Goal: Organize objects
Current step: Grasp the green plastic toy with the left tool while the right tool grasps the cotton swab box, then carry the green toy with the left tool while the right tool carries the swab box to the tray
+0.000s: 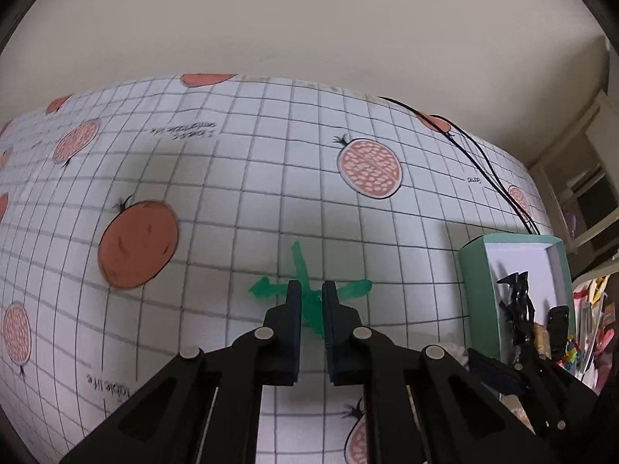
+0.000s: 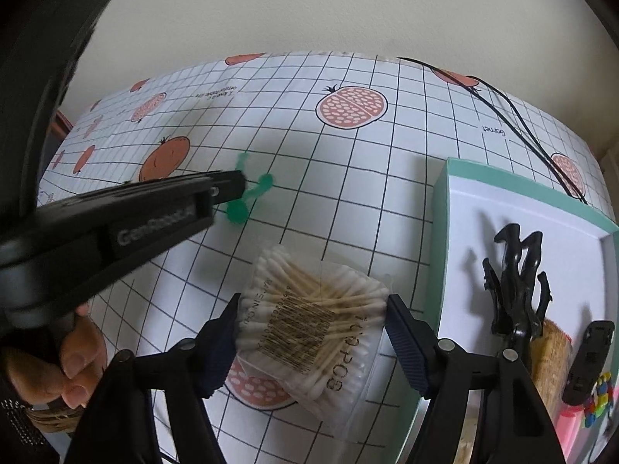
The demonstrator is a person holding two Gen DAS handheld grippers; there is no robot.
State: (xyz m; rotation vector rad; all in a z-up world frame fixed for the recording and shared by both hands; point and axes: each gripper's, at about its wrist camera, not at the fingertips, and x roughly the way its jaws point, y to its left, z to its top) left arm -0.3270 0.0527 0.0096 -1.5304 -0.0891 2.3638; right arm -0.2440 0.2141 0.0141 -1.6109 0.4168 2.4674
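Two claws were mine: my right gripper bracketed the cotton swab pack on the checked tablecloth, jaws wide, contact unclear; my left gripper hung empty, nearly closed, over the green tape cross; teal box at three o'clock.

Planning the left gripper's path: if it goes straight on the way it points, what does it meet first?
Probably the green tape cross on the tablecloth, straight ahead of the left gripper. Nothing stands between them, though depth is unclear.
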